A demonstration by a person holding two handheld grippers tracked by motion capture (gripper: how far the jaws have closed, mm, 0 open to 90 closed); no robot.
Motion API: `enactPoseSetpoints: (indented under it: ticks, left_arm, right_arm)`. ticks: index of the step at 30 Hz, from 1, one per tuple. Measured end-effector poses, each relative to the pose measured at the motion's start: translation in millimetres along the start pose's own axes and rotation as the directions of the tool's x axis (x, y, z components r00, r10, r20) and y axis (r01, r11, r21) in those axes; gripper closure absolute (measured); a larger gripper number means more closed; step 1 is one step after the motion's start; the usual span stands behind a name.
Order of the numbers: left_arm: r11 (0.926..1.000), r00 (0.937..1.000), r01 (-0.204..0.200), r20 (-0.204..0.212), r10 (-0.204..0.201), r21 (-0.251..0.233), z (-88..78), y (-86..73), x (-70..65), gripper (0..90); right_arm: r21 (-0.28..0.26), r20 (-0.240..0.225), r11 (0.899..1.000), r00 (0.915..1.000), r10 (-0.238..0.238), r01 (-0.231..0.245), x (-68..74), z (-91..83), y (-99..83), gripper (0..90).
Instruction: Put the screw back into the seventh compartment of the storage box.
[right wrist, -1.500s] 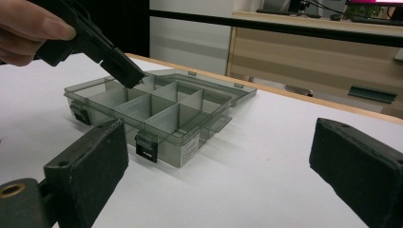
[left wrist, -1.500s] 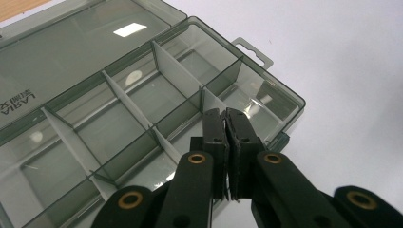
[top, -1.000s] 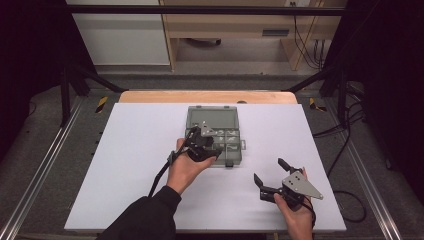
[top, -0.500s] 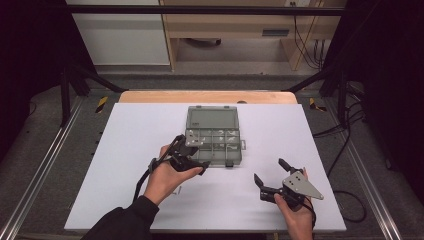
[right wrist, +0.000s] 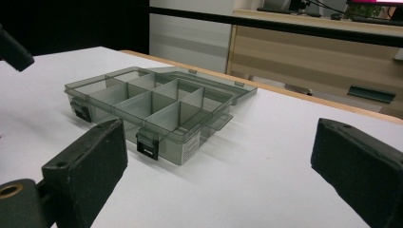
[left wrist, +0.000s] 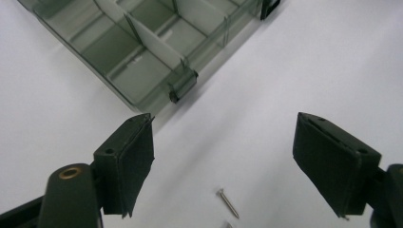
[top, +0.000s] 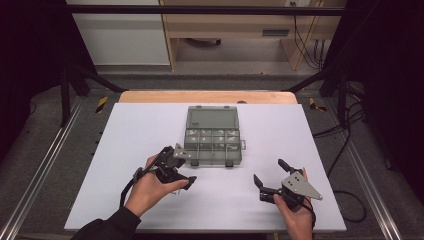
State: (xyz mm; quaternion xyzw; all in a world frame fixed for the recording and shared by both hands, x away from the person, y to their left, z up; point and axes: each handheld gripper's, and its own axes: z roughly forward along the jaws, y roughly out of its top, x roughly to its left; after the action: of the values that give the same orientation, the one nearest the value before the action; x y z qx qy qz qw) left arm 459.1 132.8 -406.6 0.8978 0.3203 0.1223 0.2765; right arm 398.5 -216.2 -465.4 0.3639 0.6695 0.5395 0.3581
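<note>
A translucent grey organiser box point(top: 212, 135) lies open in the middle of the white table point(top: 130, 130), its lid flat on the far side. My left gripper point(top: 190, 167) sits just off the box's near left corner. Its jaws have just been opening and stand wide, gripping nothing. In the left gripper view a small screw point(left wrist: 228, 203) lies on the table under the gap of the left gripper point(left wrist: 223, 142), near a black latch point(left wrist: 183, 86) on the box point(left wrist: 142, 47). My right gripper point(top: 270, 171) rests open at the near right, facing the box point(right wrist: 161, 104) between its pads point(right wrist: 95, 166).
A wooden strip point(top: 207, 96) borders the table's far edge, with a cabinet point(top: 120, 35) and wooden furniture point(top: 240, 30) behind it. Metal rails point(top: 45, 165) run along both sides. Cables point(top: 345, 125) hang off the right. A second small screw tip point(left wrist: 228, 224) shows at the bottom edge.
The left hand has drawn back from over the box to the table at its near left corner, and its jaws have spread wider. The right hand has stayed put.
</note>
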Motion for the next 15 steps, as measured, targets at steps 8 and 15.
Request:
enactPoseSetpoints:
  ticks: [8, 15]
  left_arm:
    - [0.9988, 0.9999, 0.01, -0.011, -0.01, 0.048, 7.8, -13.0, -2.3, 21.6]
    - [0.9983, 0.9994, 0.033, 0.001, -0.034, 0.049, 9.6, -23.3, -1.8, 19.8]
  right_arm:
    - [0.003, -0.003, 1.0, 1.0, -0.004, 0.004, 0.5, 0.5, -0.4, 4.8]
    - [0.007, -0.002, 1.0, 1.0, -0.008, 0.008, 0.9, 1.4, -0.8, 4.6]
